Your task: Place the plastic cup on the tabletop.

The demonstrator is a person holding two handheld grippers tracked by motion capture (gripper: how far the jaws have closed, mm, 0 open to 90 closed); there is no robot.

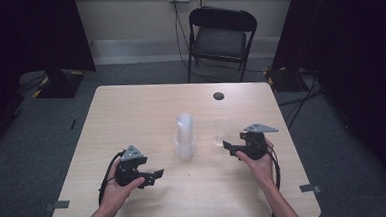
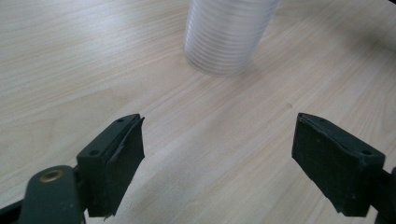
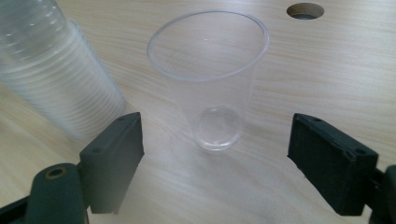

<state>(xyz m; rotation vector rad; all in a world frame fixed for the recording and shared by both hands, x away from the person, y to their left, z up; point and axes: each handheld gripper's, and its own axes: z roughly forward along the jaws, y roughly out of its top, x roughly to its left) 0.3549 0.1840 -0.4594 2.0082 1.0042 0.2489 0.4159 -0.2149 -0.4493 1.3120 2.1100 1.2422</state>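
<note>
We work over a pale wooden table (image 1: pixel 131 111) that takes up the middle of the high view, with a dark round cable hole (image 1: pixel 219 95) near its far edge toward the upper right. At the centre of that frame stands the stack of clear cups (image 1: pixel 185 137), nested and upright, set within easy reach of both our hands. Just right of it, faint against the wood, stands a single clear cup (image 1: pixel 221 132), upright with its mouth up and apart from the stack, which suggests we are separating cups one at a time. Our right gripper (image 1: pixel 229 145) sits at the right of centre with its jaws apart, clamped on nothing, aimed at that cup from just beside it. Our left gripper (image 1: pixel 157 174) rests lower left of centre, jaws standing wide and empty, pointed toward the base of the stack, probably ready to steady it. The high view lays out how the two tools flank the cups, but the single cup nearly vanishes there; the right gripper view shows its rim and round base clearly at centre (image 3: pixel 210 84), lying ahead of the pads rather than between them. The left gripper view shows the ribbed foot of the stack (image 2: pixel 224 37) at top centre, well ahead of its jaws.
</note>
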